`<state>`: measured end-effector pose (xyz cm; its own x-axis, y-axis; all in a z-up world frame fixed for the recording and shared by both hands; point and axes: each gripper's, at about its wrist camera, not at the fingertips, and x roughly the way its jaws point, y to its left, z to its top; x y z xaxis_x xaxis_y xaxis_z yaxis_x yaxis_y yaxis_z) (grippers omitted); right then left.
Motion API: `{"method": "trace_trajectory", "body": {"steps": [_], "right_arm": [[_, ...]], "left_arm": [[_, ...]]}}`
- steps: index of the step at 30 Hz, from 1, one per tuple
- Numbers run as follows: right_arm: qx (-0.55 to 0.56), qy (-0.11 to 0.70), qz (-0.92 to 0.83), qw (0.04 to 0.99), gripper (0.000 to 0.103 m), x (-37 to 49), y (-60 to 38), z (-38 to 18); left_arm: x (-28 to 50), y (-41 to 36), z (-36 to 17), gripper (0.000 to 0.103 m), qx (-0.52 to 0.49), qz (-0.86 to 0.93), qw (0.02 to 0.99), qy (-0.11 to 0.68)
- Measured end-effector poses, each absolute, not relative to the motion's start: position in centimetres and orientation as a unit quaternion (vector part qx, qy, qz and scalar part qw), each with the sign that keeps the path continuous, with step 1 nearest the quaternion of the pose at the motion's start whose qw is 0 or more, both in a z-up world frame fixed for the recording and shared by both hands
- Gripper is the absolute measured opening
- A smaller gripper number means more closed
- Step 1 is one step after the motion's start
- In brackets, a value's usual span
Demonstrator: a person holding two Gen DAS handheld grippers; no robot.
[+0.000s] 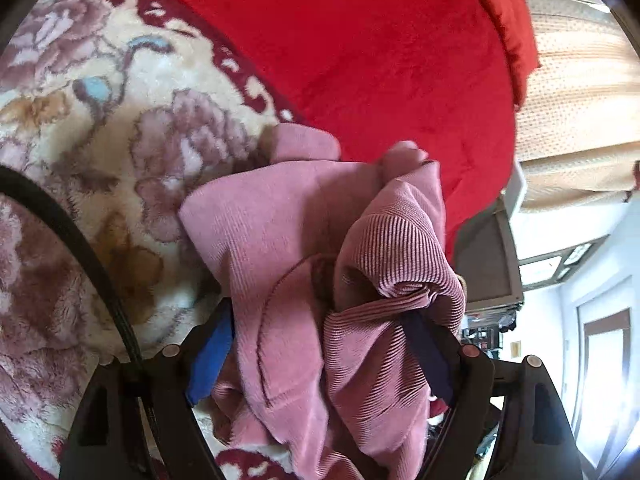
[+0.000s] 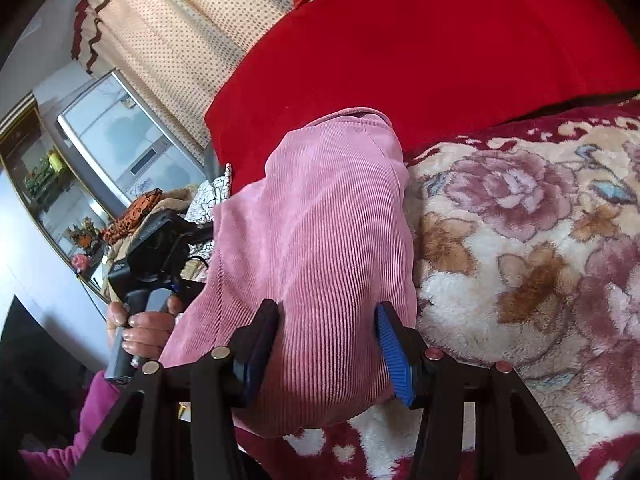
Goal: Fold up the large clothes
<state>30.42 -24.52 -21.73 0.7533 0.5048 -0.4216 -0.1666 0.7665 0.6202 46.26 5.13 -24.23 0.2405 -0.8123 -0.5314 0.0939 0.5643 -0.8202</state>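
**Pink garment held bunched between both tools over the bed**

We see the pink garment (image 1: 304, 240) gathered up above the floral blanket (image 1: 120, 152), not yet laid flat. Our left tool (image 1: 320, 344) stands wide, with a thick wad of the ribbed cloth filling the gap; the right-hand pad is wrapped in fabric and pressing into it, while the blue pad (image 1: 210, 356) sits at the edge of the bundle, so we read this as a grip on a bulky fold. Our right tool (image 2: 326, 344) is clamped on another bunch of the same garment, both pads dented into the cloth.

We judge the two grips are there to lift and spread the piece before folding, each tool taking one side.

For room, the blanket lies open to one side of the garment, and the red cover (image 2: 440, 40) lies beyond. The bed's edge is close on the curtain (image 1: 580, 100) side, where furniture stands near, so spreading toward the blanket looks the safer way.
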Motion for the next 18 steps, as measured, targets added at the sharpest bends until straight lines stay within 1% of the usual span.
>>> {"method": "trace_trajectory", "body": {"steps": [7,12,16,18], "right_arm": [[0.243,0.284,0.180,0.910,0.053,30.1,-23.3,-21.9],[0.248,0.286,0.191,0.906,0.056,30.4,-23.8,-22.3],[0.250,0.288,0.196,0.903,0.057,30.6,-23.9,-22.4],[0.252,0.289,0.197,0.902,0.057,30.6,-24.0,-22.5]], "left_arm": [[44.9,6.3,-23.8,0.085,-0.339,-0.324,0.704,0.533],[44.2,8.2,-25.5,0.086,-0.379,-0.300,0.688,0.542],[43.3,9.0,-24.8,0.087,-0.398,-0.300,0.692,0.521],[42.8,9.2,-23.9,0.090,-0.404,-0.312,0.697,0.503]]}}
